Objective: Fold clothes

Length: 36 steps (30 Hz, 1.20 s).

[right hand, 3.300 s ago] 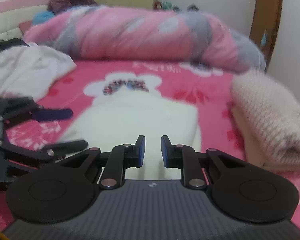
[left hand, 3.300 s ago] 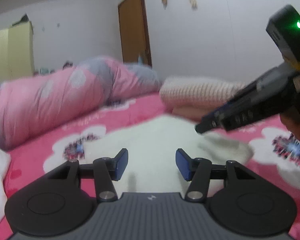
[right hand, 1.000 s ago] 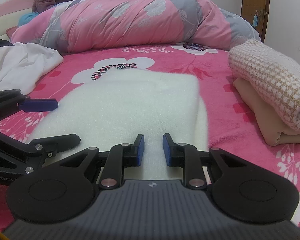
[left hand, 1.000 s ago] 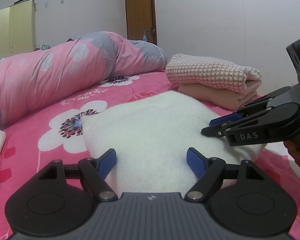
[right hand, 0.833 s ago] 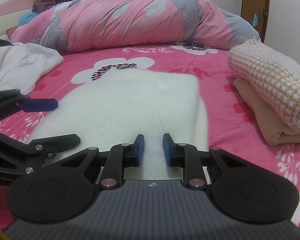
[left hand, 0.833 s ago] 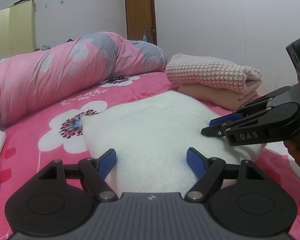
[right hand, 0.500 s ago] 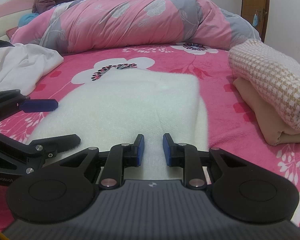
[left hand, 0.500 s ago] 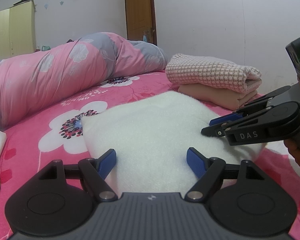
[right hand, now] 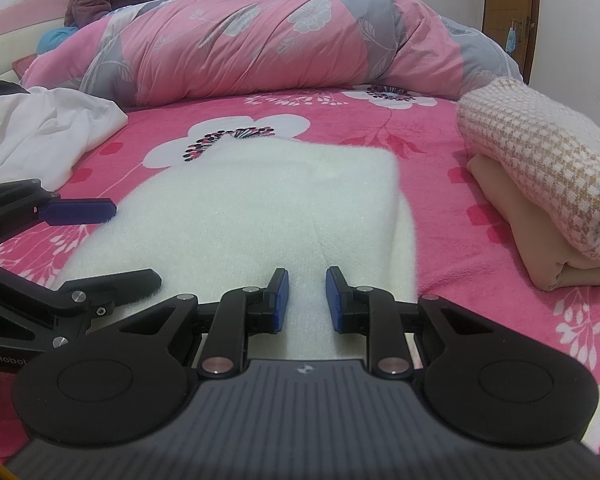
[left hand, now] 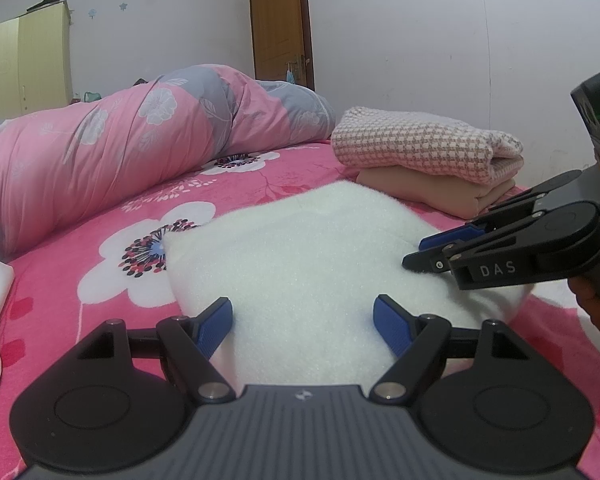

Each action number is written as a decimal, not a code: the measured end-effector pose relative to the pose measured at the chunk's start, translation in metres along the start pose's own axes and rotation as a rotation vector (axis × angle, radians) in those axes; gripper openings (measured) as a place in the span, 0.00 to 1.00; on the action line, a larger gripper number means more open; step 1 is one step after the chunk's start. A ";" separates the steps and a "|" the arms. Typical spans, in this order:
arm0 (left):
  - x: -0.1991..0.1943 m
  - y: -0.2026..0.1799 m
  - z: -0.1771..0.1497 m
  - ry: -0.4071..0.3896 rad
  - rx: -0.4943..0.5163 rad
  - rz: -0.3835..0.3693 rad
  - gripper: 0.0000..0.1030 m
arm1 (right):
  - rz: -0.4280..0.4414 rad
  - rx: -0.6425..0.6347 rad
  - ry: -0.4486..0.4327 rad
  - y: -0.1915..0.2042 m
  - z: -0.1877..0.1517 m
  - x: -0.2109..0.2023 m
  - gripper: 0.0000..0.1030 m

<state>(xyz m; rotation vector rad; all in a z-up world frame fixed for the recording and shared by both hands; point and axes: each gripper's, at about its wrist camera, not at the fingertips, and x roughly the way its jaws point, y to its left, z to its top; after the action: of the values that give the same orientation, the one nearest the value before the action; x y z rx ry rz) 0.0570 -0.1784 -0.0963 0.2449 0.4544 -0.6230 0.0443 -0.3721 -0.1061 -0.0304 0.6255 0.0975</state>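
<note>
White fleecy garment (right hand: 260,216): flat on pink floral bedspread (right hand: 440,216), partly folded. Left gripper (left hand: 303,320): jaws wide, at near edge. Right gripper (right hand: 303,300): jaws narrow, empty. Advice: pinch both near corners evenly, then carry the hem forward squarely.

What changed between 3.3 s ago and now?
The left gripper opened wider and both came down low at the near edge of the white garment. The right gripper kept its narrow gap; neither grips anything. Nothing has moved in the last second. Folded stack and duvet unchanged.
</note>
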 end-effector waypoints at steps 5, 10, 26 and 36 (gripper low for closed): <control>0.000 0.001 -0.001 -0.001 0.000 -0.001 0.76 | 0.004 0.001 -0.002 -0.001 0.000 0.000 0.19; -0.009 0.009 0.002 -0.034 -0.031 -0.029 0.76 | 0.011 0.007 -0.001 -0.003 0.000 0.000 0.19; 0.061 0.030 0.052 0.083 -0.085 -0.040 0.73 | 0.046 -0.023 -0.077 -0.007 -0.012 -0.006 0.19; 0.082 0.036 0.044 0.136 -0.120 -0.040 0.76 | 0.105 -0.057 -0.080 -0.021 0.023 -0.012 0.18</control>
<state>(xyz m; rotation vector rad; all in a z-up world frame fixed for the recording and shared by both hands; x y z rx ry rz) 0.1523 -0.2072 -0.0936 0.1651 0.6269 -0.6177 0.0502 -0.3922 -0.0808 -0.0483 0.5443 0.2170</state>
